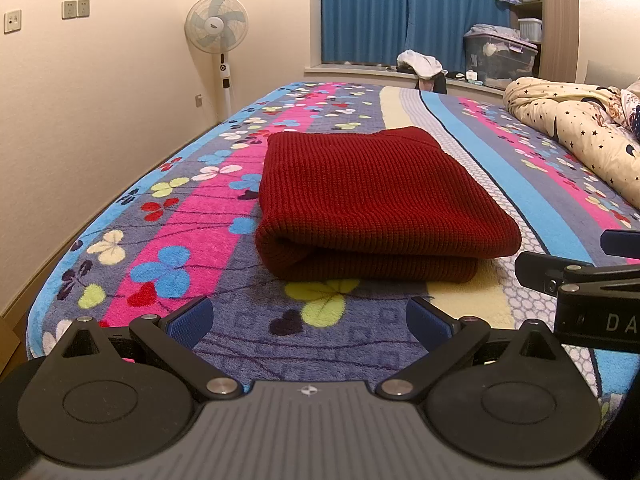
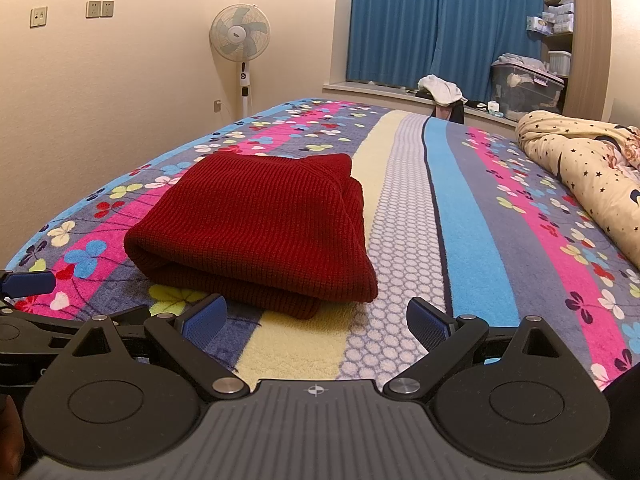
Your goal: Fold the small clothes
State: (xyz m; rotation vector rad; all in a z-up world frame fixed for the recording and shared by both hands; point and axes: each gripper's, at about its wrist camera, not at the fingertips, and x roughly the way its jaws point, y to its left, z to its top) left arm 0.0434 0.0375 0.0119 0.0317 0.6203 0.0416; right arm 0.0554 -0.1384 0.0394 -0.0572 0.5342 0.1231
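A folded red sweater point(image 1: 372, 204) lies mid-frame on a flowered blanket point(image 1: 192, 216). At the bottom edge, the left gripper point(image 1: 310, 322) and right gripper point(image 2: 316, 320) both have fingers spread wide, holding nothing, near the sweater's front fold without touching it.

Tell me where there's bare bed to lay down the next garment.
Widest bare patch: the striped blanket between the folded red sweater and the star-print quilt. Another stretch lies beyond the sweater toward the window ledge. The strip between the sweater and the open left gripper and right gripper is narrow. The quilt crowds the right edge.
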